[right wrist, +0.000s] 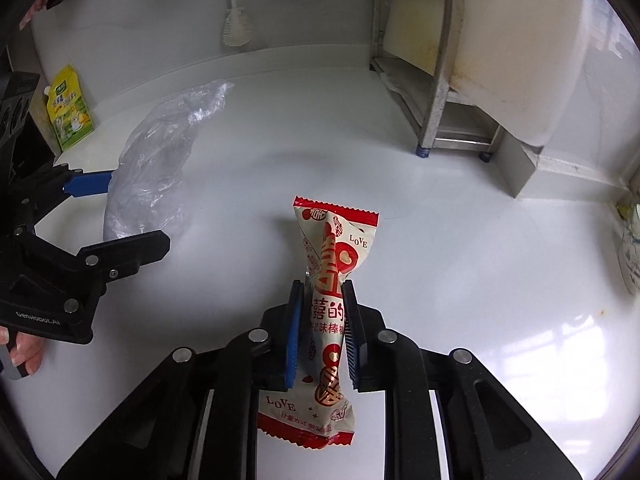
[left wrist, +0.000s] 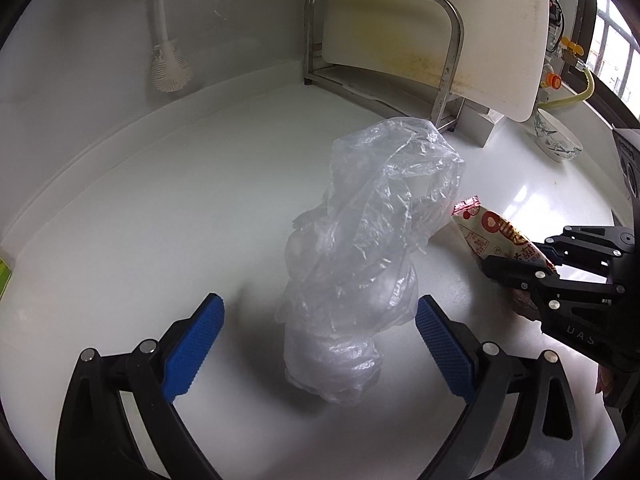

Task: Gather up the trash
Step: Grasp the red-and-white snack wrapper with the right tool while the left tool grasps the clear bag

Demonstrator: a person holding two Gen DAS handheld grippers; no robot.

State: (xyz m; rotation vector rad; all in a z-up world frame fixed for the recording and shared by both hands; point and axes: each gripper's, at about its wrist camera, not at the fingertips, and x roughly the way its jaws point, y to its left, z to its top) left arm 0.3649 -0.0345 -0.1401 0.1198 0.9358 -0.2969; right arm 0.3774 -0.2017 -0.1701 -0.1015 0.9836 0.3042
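A crumpled clear plastic bag (left wrist: 360, 248) lies on the white counter (left wrist: 160, 208), its near end between the open blue-padded fingers of my left gripper (left wrist: 318, 306). The bag also shows in the right wrist view (right wrist: 152, 168), with my left gripper (right wrist: 132, 216) around it. My right gripper (right wrist: 322, 286) is shut on a red and cream snack wrapper (right wrist: 332, 248) and holds it above the counter. In the left wrist view the wrapper (left wrist: 492, 236) sticks out of my right gripper (left wrist: 516, 268), just right of the bag.
A metal rack (left wrist: 400, 48) with a white cutting board (left wrist: 460, 28) stands at the back. A white brush (left wrist: 166, 60) leans on the wall. A patterned bowl (left wrist: 556, 140) sits at the right. A yellow-green drink pouch (right wrist: 70, 108) stands at the left wall.
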